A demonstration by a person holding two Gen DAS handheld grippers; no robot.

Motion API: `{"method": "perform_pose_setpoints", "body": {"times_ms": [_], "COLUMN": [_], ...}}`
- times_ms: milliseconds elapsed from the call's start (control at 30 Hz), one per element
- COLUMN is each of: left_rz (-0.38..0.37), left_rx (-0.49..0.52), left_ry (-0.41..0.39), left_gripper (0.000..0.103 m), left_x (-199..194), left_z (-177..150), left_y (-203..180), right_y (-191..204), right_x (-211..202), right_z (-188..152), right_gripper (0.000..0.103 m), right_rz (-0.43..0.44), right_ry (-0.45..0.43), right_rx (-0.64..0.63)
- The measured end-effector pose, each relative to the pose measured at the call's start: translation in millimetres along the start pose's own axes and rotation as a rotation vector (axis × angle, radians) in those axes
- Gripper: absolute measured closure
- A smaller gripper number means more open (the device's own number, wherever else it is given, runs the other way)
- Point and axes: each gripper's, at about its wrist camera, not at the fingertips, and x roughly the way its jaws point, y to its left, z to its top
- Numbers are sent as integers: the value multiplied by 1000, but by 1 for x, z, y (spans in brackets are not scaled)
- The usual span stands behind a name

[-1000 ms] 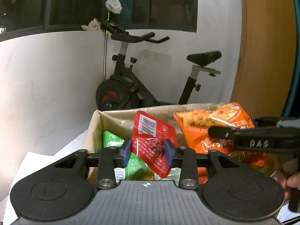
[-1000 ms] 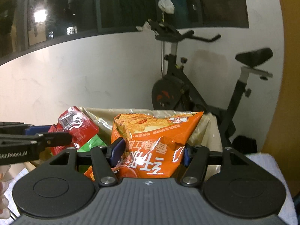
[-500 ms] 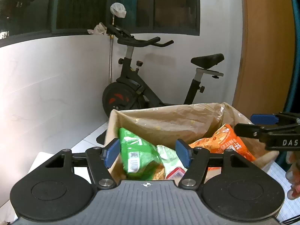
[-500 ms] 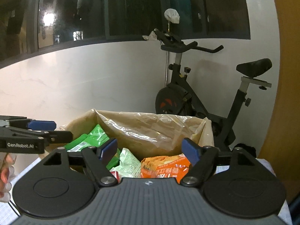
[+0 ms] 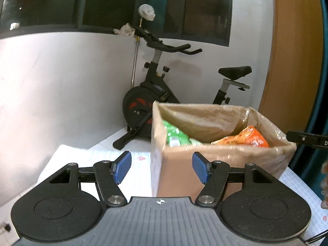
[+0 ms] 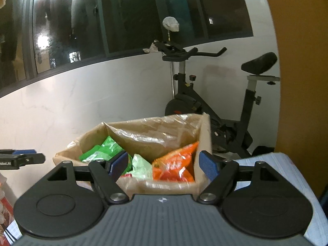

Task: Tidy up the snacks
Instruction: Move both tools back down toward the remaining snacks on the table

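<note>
Left gripper [image 5: 162,168] and right gripper [image 6: 164,165] gape, empty, before plastic-lined cardboard box [image 5: 176,170] of crinkly bags.

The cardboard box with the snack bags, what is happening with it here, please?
A person holds a gripper in each hand and is sorting snacks into the cardboard box, which is lined with clear plastic. The left gripper and the right gripper are both open and hold nothing. An orange snack bag and green snack bags lie inside the box. An exercise bike stands behind, by the wall.
</note>
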Motion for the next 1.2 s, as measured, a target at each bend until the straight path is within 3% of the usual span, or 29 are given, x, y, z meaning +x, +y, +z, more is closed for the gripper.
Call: {"method": "perform_pose_setpoints", "body": {"times_ms": [367, 733, 900, 1200], "left_rz": [27, 49, 55, 46], "left_rx": [-76, -118, -135, -145], "left_ry": [88, 171, 210, 256], "left_gripper": [35, 36, 36, 36], "left_x": [-1, 6, 8, 9], "left_z": [-57, -100, -118, -140], "left_y": [9, 4, 3, -4], "right_y": [-12, -15, -10, 21], "right_x": [-16, -11, -4, -3], "right_z": [-52, -120, -144, -185], "right_gripper": [24, 24, 24, 26], "right_rz": [-55, -67, -20, 107], "right_ry": [60, 219, 299, 444], "right_rx": [-2, -35, -68, -268]}}
